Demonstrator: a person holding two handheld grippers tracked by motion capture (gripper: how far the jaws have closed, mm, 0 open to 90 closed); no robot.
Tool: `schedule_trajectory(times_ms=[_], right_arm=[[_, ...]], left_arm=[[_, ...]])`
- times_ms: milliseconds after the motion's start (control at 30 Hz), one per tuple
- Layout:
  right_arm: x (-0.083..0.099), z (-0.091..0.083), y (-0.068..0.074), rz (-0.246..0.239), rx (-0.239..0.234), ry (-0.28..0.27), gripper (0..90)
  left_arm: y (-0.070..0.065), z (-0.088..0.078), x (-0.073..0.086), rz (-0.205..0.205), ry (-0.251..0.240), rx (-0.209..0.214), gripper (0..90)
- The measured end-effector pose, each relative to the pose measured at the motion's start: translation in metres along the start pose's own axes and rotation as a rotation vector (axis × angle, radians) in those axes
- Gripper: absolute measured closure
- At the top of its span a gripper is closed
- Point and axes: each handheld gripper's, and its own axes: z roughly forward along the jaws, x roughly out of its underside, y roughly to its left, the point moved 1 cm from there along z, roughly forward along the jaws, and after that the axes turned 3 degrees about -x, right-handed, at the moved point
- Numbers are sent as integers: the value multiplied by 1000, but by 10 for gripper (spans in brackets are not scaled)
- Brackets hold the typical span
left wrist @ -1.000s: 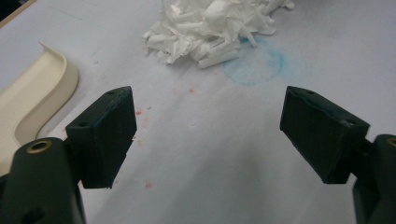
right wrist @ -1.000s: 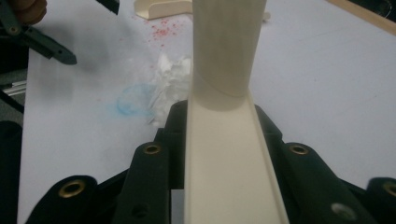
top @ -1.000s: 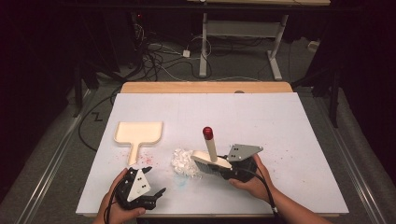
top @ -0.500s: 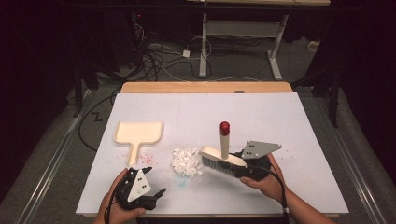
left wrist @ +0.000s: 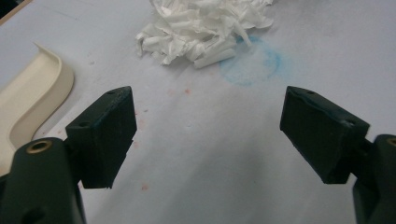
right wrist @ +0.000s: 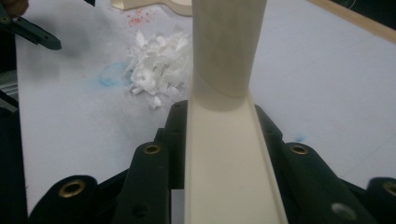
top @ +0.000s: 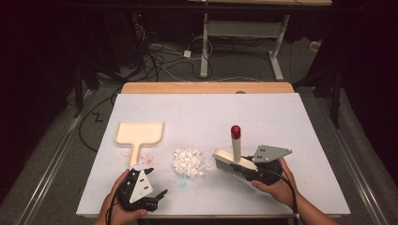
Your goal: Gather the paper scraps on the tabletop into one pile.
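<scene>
Right gripper (top: 244, 171) clamps the cream plastic brush (top: 233, 161) beside the white shredded-paper heap (top: 190, 162); left gripper (top: 157, 196) gapes empty, so a hasty sweep likely scatters shreds past the cream plastic dustpan (top: 140, 133).

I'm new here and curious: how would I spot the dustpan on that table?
Start at the white table and look to its left half. The cream dustpan lies flat there, handle toward the person, left of the shredded white paper pile. Unlike the brush, no gripper holds it.
</scene>
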Motion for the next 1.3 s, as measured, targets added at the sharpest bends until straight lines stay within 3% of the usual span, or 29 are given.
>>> schedule_trajectory(times_ms=[267,433,600,1000,1300], right_arm=[[-15,41,7,-36,-17,-15,682],[-25,49,10,-44,-43,-50,682],[-26,36,6,-25,-32,-68,682],[-14,-22,-9,8,5,-88,681],[1,-48,-12,27,15,-39,681]], left_arm=[[1,0,0,8,-4,0,175],[1,0,1,8,-4,-1,176],[1,-1,2,6,-8,-5,176],[2,-1,1,-1,-9,-7,176],[4,0,3,-11,-5,-7,176]])
